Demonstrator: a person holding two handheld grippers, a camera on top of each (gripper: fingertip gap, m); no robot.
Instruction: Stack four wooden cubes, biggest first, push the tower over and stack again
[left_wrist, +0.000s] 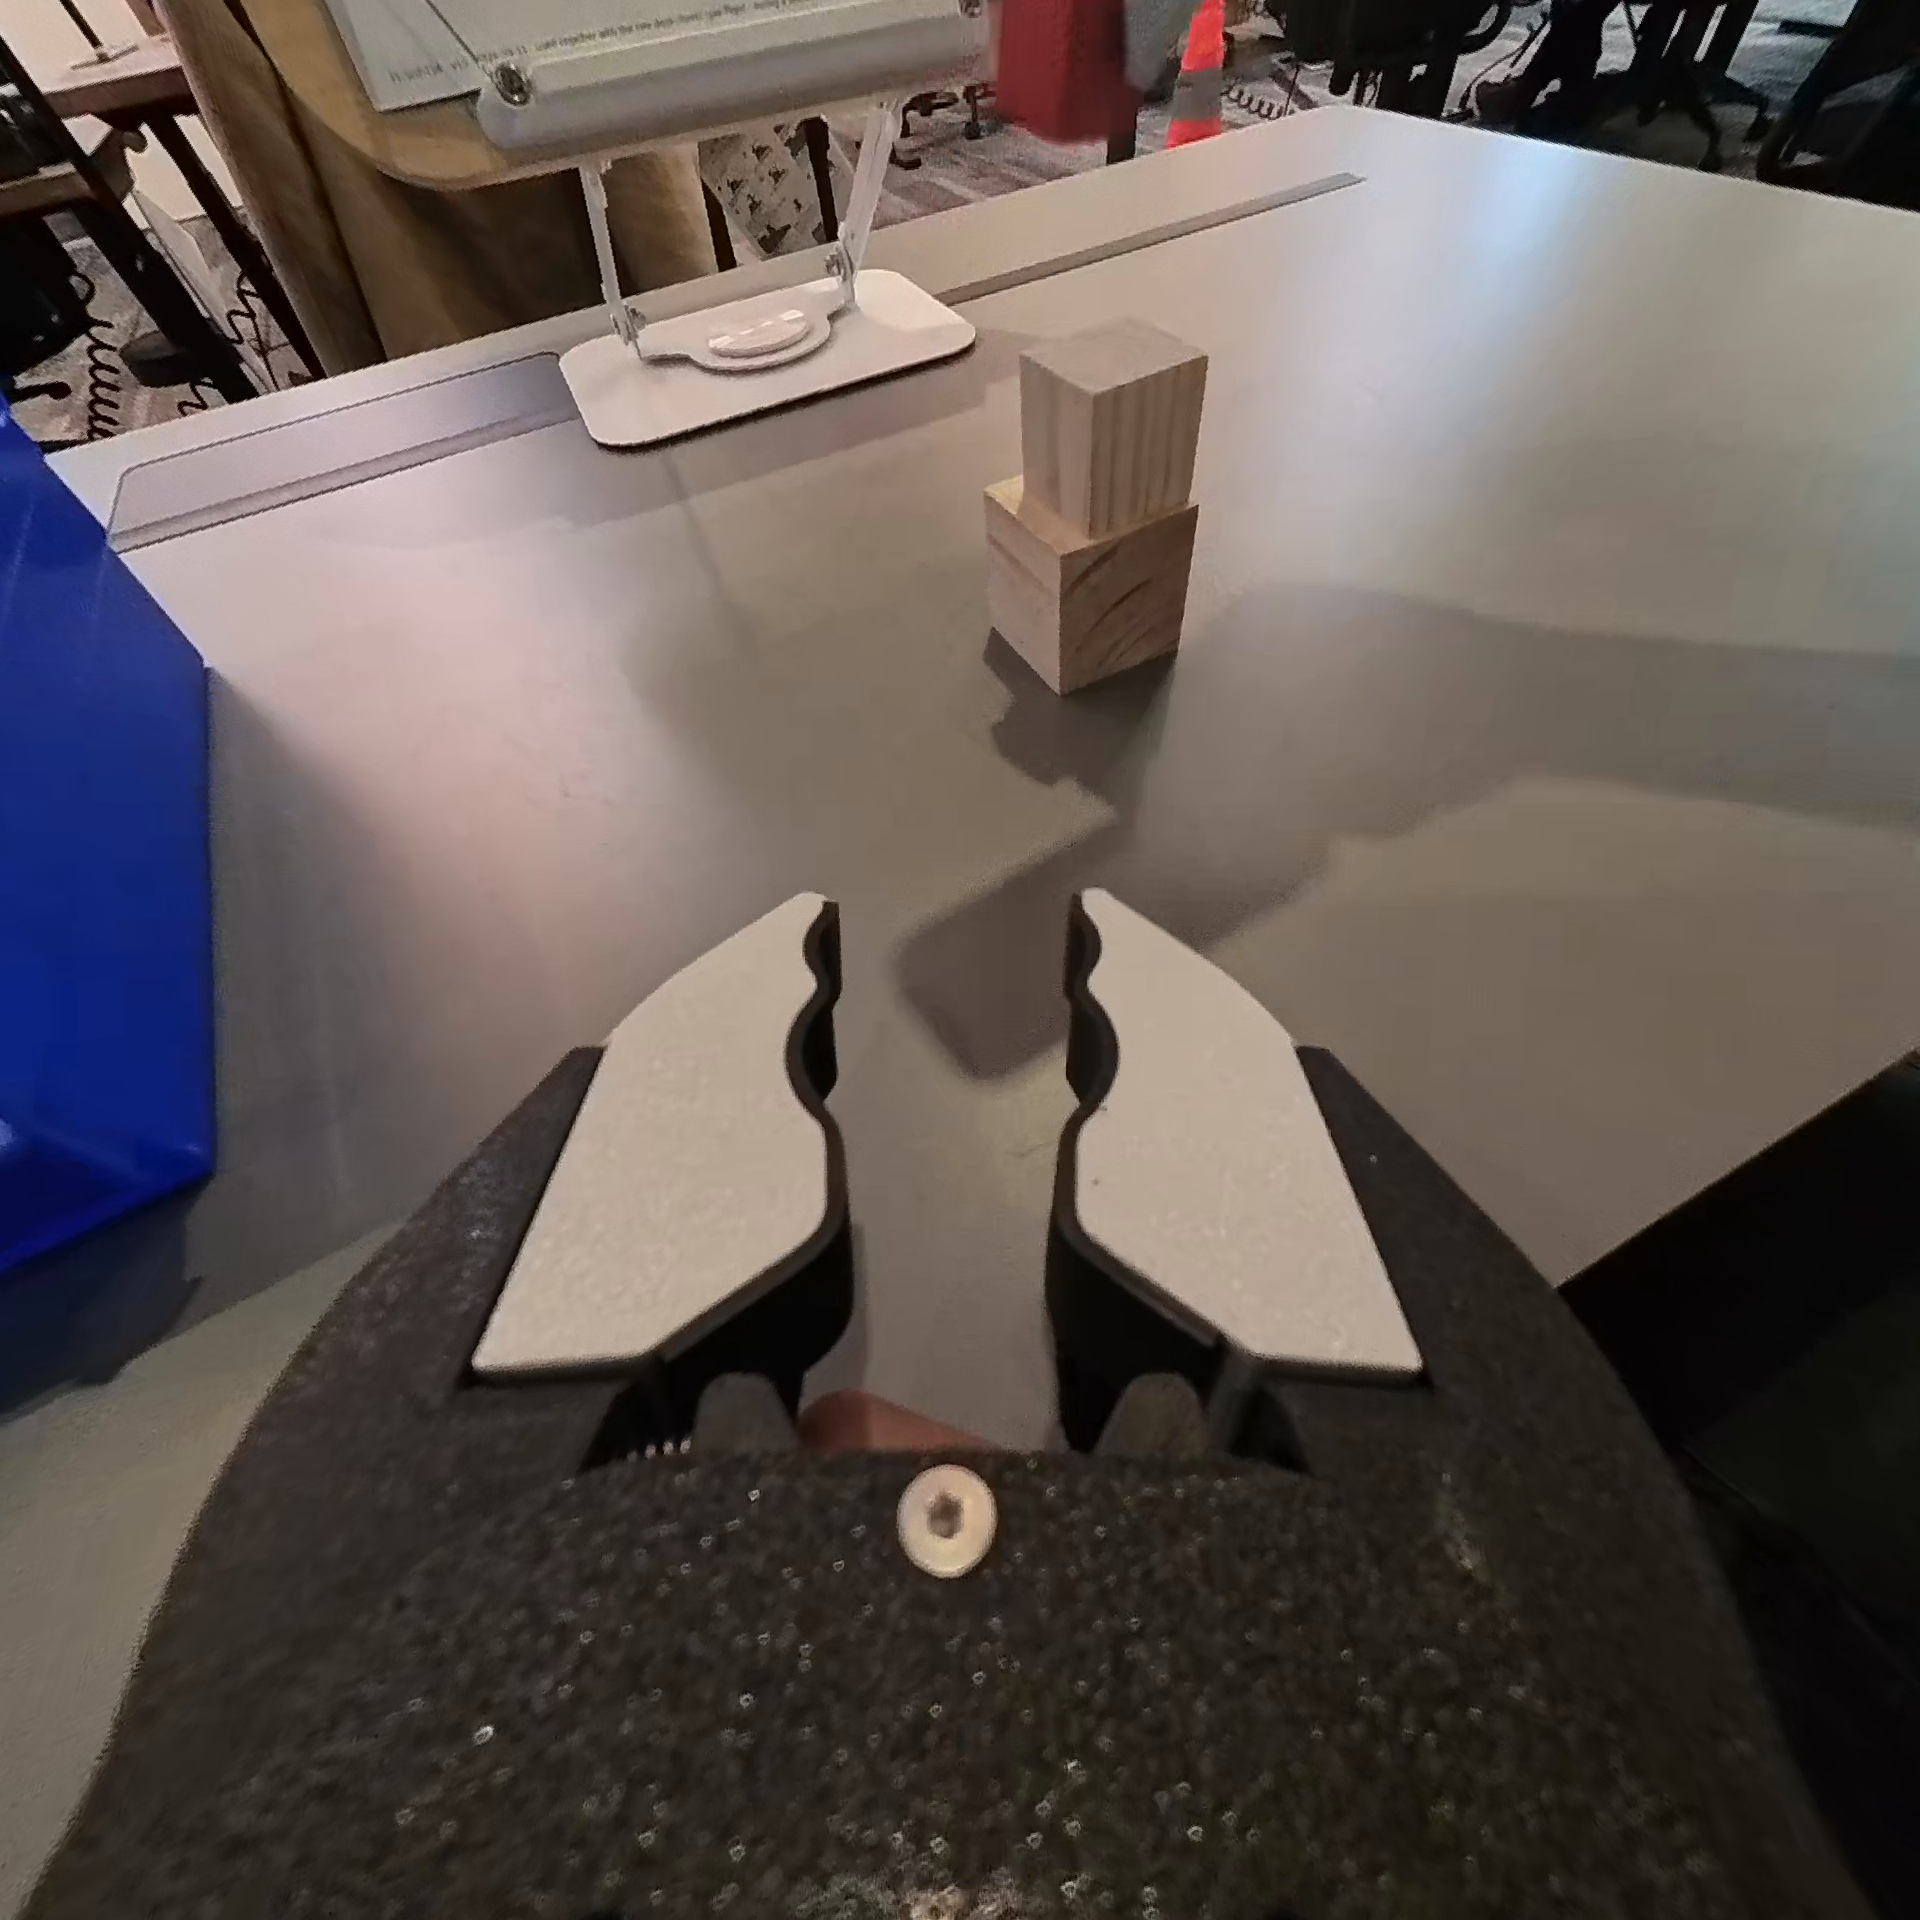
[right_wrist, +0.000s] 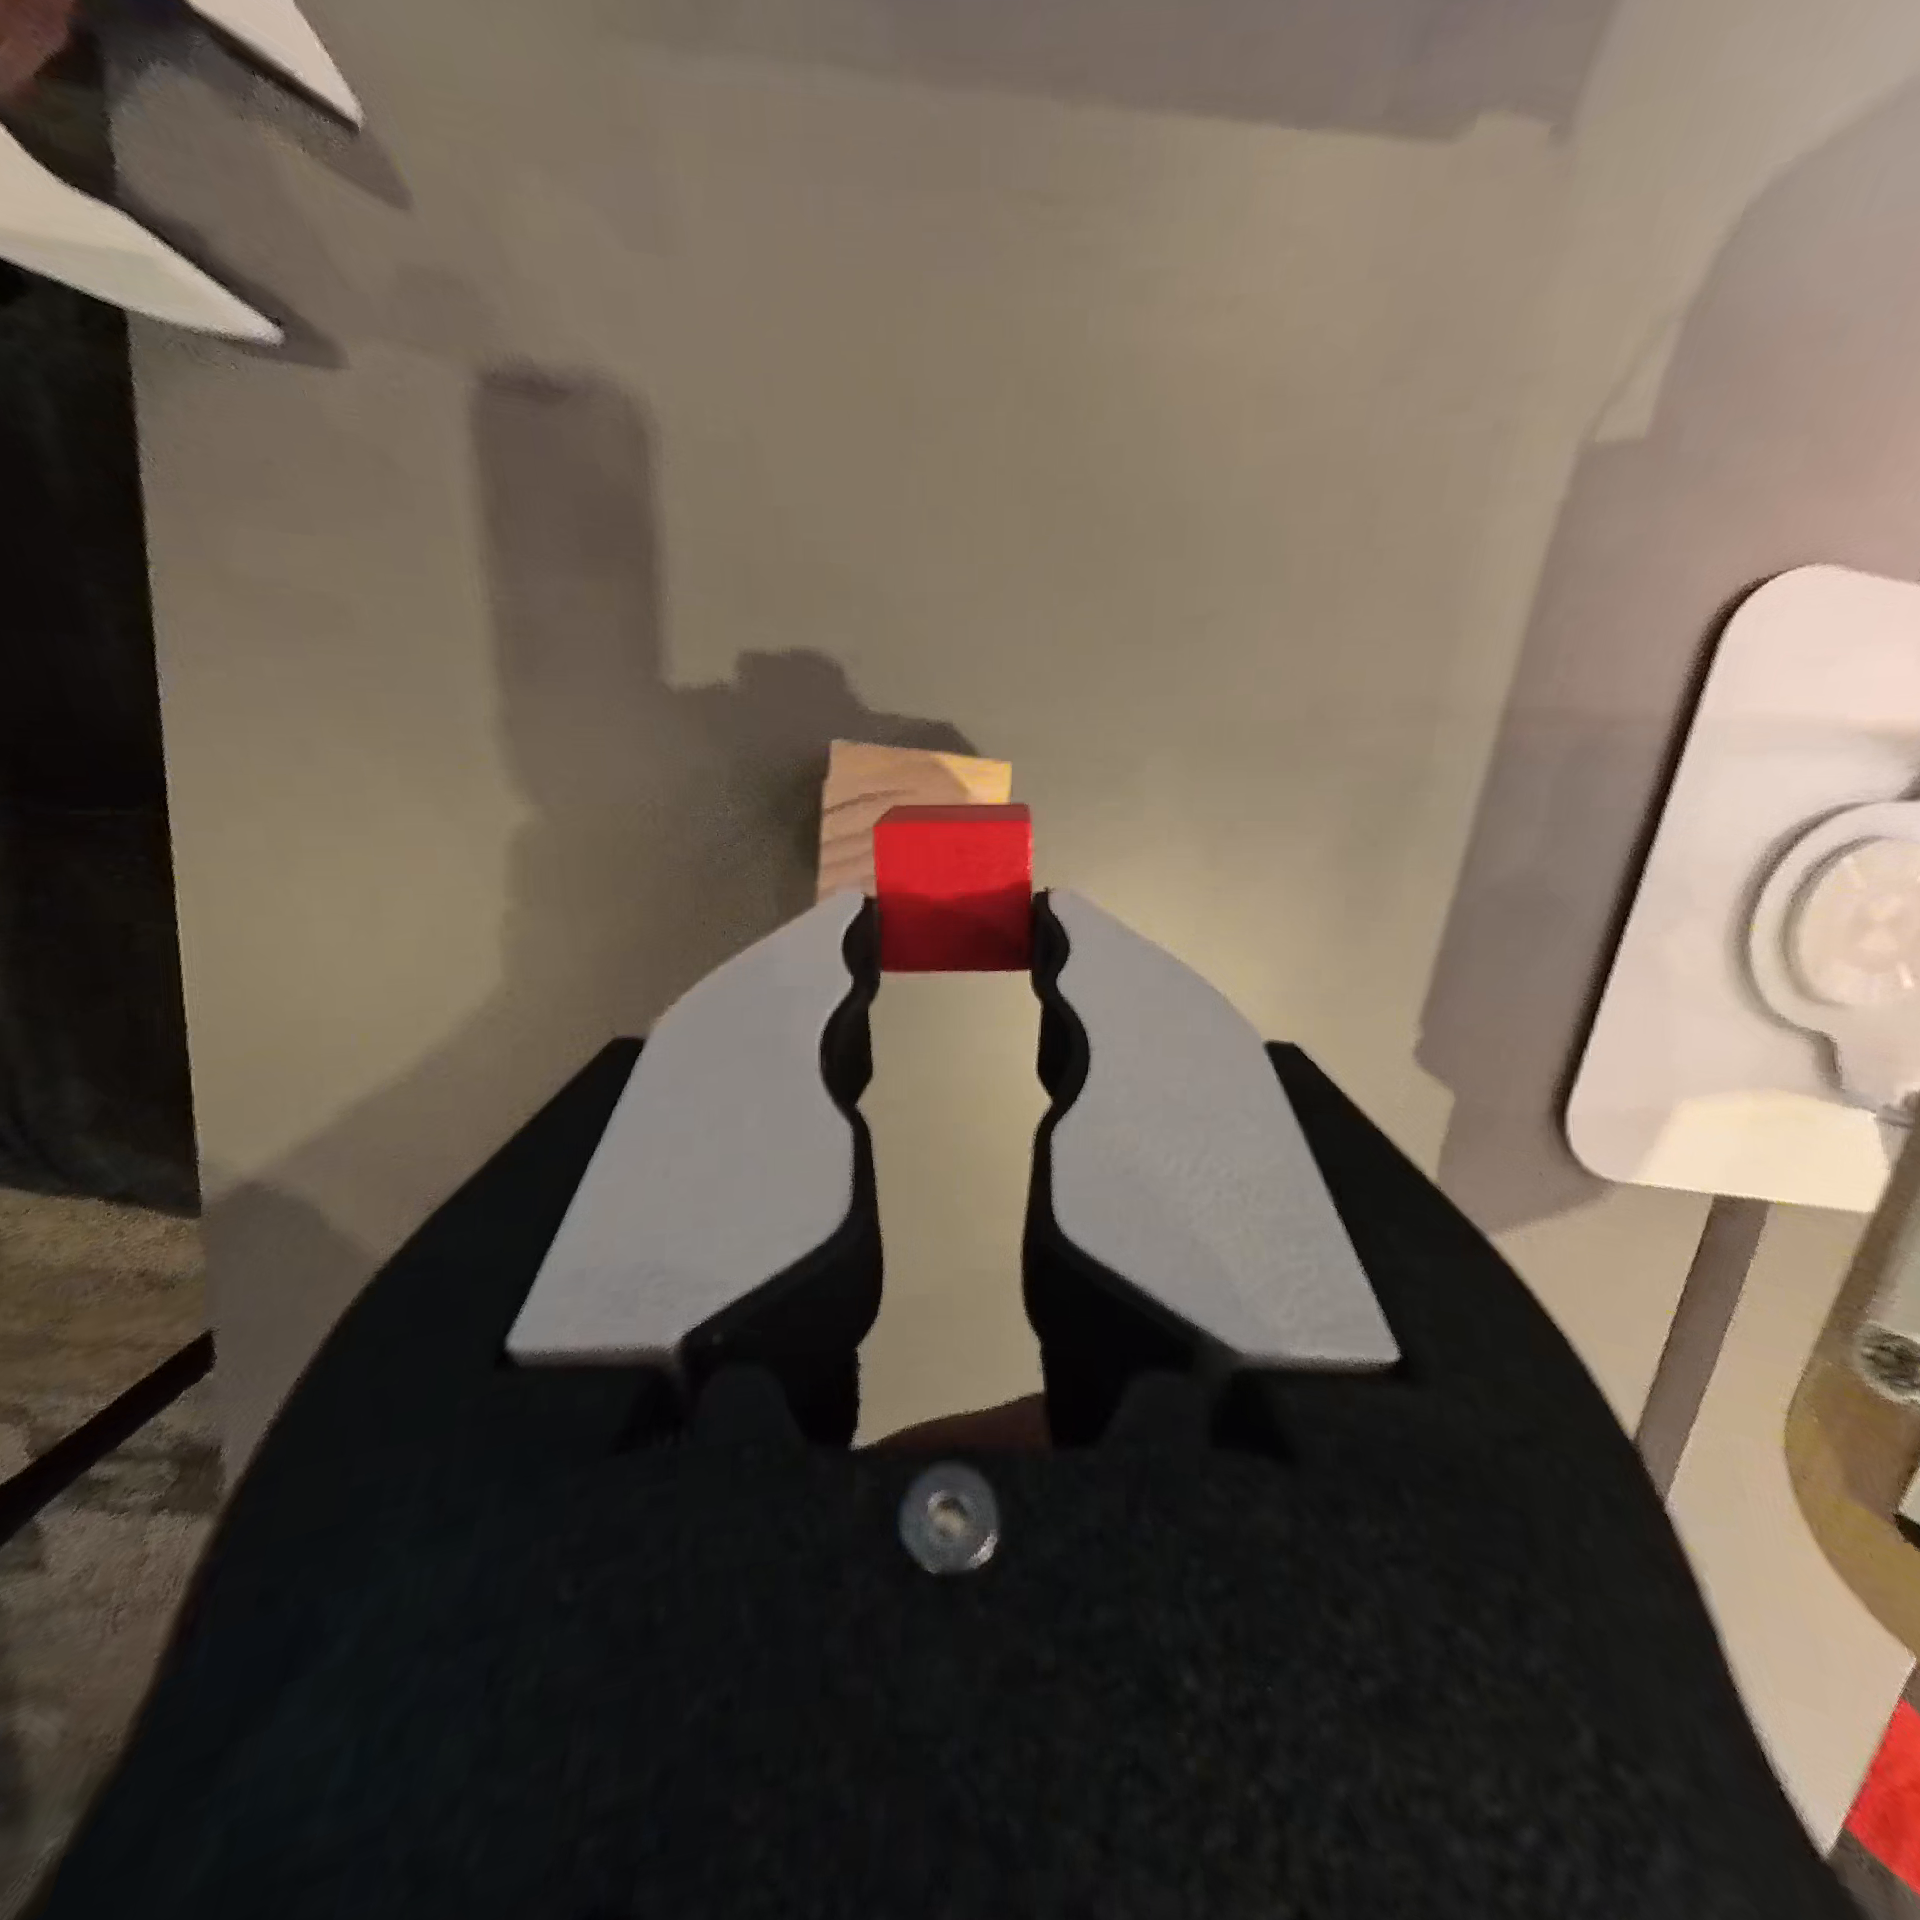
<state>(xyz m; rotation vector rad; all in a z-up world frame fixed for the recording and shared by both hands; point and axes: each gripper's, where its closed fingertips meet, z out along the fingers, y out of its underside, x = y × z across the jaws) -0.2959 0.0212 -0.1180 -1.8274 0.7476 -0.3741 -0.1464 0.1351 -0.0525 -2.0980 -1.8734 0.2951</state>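
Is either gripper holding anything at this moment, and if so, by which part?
The right gripper pinches a small red cube by two opposite side faces at its fingertips. The left gripper is open and empty.

Grey table (left_wrist: 1455, 520) fills frame; white stand (left_wrist: 769, 364) upper centre, blue bin (left_wrist: 94, 883) left, orange cone (left_wrist: 1195, 83) top.

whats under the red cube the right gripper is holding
Part of a pale wooden block shows below and behind the red cube; the cube and jaws hide the rest of it.
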